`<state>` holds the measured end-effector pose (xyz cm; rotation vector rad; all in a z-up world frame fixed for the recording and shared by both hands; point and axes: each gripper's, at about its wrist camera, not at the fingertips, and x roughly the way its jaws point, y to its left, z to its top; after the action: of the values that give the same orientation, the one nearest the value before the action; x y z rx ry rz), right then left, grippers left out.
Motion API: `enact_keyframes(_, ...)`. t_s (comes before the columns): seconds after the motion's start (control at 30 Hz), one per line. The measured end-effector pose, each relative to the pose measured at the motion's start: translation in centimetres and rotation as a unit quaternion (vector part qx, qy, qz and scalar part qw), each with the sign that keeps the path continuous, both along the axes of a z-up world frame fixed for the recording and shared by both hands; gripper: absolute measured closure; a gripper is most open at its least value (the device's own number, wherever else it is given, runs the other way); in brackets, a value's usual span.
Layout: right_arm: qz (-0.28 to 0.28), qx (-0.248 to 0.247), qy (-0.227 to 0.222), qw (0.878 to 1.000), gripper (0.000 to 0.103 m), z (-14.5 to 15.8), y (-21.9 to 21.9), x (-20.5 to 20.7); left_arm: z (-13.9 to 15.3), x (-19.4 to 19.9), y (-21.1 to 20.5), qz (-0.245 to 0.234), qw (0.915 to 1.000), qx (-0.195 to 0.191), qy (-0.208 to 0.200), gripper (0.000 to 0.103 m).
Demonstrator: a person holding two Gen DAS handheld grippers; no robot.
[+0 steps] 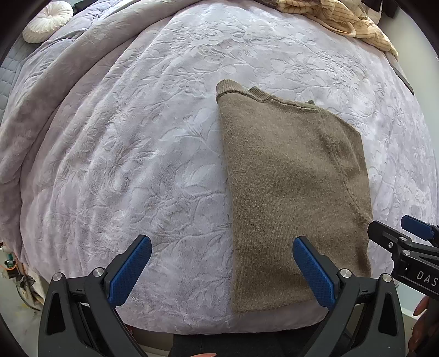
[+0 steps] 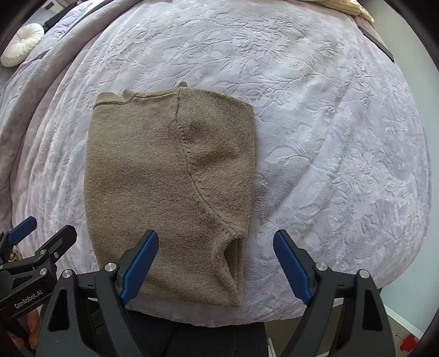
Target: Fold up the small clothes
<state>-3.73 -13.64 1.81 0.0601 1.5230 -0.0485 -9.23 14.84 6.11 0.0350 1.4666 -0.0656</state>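
Sweater (image 1: pixel 296 197): brown knit, already folded to a narrow rectangle, lying flat on lilac bedspread (image 1: pixel 137 164), near the bed edge closest to the person.
Long axis: runs from near bed edge toward far side; collar end far, hem end near the grippers.
L gripper (image 1: pixel 222 272): hangs over sweater's near-left corner, pointing down at it. Jaws spread wide, nothing between the pads. One blue pad over the knit, other out over bare bedspread left of sweater.
R gripper (image 2: pixel 216 269): over sweater's near-right corner, also pointing down. Jaws wide apart, empty. One pad over the knit, other over bedspread right of sweater. Open sleeve/side fold sits just btwn them.
Contact: can't tell if any pad tip touches the fabric; no pinch visible.
Key relation: both claws straddle the hem end, one per corner; rest of sweater lies straight ahead of them along its long axis. Neither hand clearly nearer, approx. even.
Judgement: side folds look done; likely next = pinch both hem corners, carry hem toward collar. Needs pads to catch all layers.
Risk: thick knit, layers may slip apart at right edge.
Elsewhere: striped cream garment (image 1: pixel 343 19) well beyond collar end; round white cushion (image 1: pixel 46 20) far left of sweater.
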Motion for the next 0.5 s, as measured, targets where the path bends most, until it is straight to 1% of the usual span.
enact_keyframes(0.5, 0.005, -0.004, -0.003, 1.0, 0.015, 0.05, 0.03, 0.09, -0.07, -0.07, -0.01, -0.001, 1.0, 0.002, 0.001, 0.0)
